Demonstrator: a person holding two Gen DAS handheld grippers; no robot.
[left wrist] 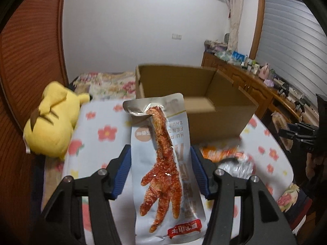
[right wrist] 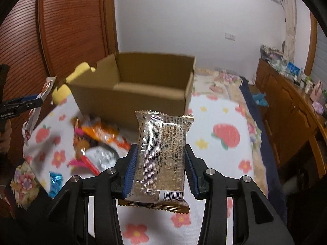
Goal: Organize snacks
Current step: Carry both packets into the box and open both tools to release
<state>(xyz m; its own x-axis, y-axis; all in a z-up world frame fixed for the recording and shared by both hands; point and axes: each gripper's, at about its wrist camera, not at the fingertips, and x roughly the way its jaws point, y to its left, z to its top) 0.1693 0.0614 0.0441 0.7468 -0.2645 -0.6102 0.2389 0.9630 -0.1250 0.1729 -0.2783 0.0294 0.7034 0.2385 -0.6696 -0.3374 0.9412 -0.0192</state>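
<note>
Left gripper clamped on chicken-foot pouch; right gripper pinching sesame bar packet, near open cardboard box.

Open box ahead, clutter on the bed

The cardboard box stands open-topped with nothing over it; a snack pile lies before its near wall, a yellow plush flanks its left, and the bedspread to its right lies bare.
</note>
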